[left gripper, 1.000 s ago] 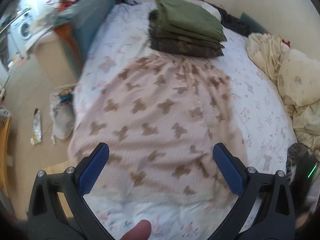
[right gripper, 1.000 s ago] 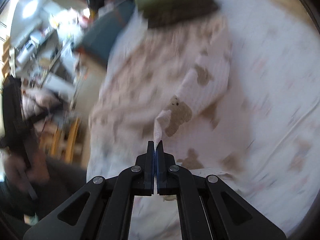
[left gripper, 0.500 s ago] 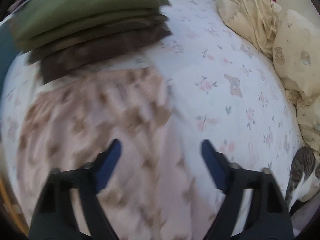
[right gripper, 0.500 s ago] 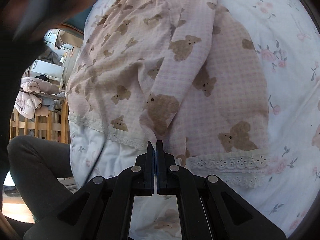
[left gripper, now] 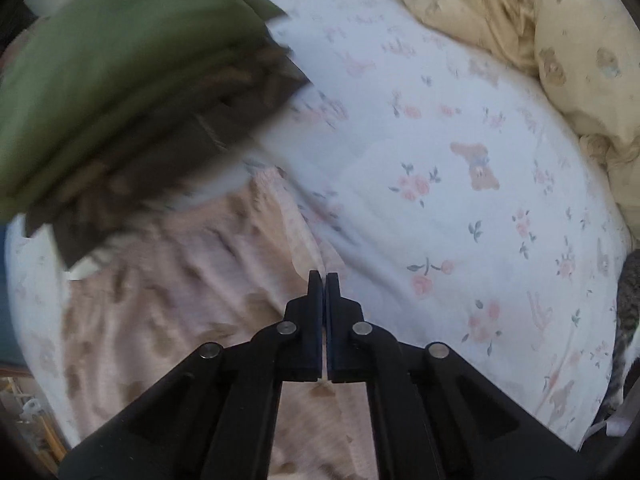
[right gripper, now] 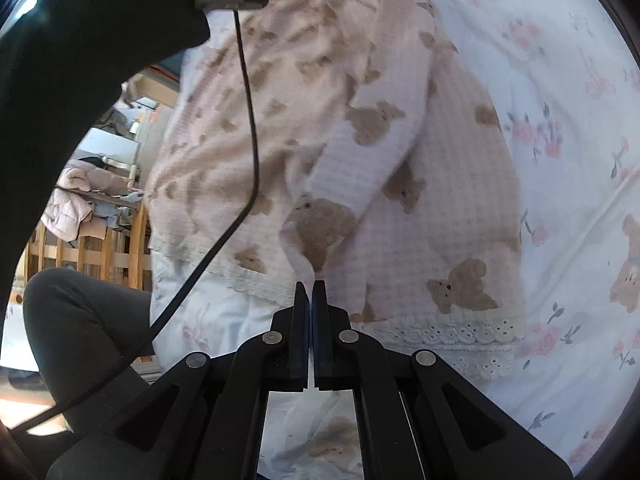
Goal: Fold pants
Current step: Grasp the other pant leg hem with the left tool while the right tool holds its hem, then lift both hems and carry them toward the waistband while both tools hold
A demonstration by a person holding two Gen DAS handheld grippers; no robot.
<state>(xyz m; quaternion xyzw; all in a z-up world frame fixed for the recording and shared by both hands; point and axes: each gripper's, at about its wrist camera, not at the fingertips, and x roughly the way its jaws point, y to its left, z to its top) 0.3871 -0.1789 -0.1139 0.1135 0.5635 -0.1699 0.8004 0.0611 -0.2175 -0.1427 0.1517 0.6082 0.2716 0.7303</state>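
Pink pants with brown bear print (right gripper: 360,128) lie flat on the floral bed sheet (right gripper: 568,160). My right gripper (right gripper: 310,286) is shut on a pinched fold at the lace hem end of one leg and holds it lifted. My left gripper (left gripper: 323,278) is shut at the right edge of the pants (left gripper: 180,280) near the waistband, beside the stack; the cloth appears pinched between its fingers. The left wrist view is blurred.
A stack of folded green and brown clothes (left gripper: 120,80) sits just beyond the waistband. Cream bedding (left gripper: 560,40) is heaped at the right. A cat (left gripper: 628,320) is at the bed's right edge. The person's arm, cable (right gripper: 248,120) and knee (right gripper: 88,320) are at the left.
My left gripper moved forward to the waistband end and closed from wide open. My right gripper stayed shut on the leg fold and drew it toward the hem end.
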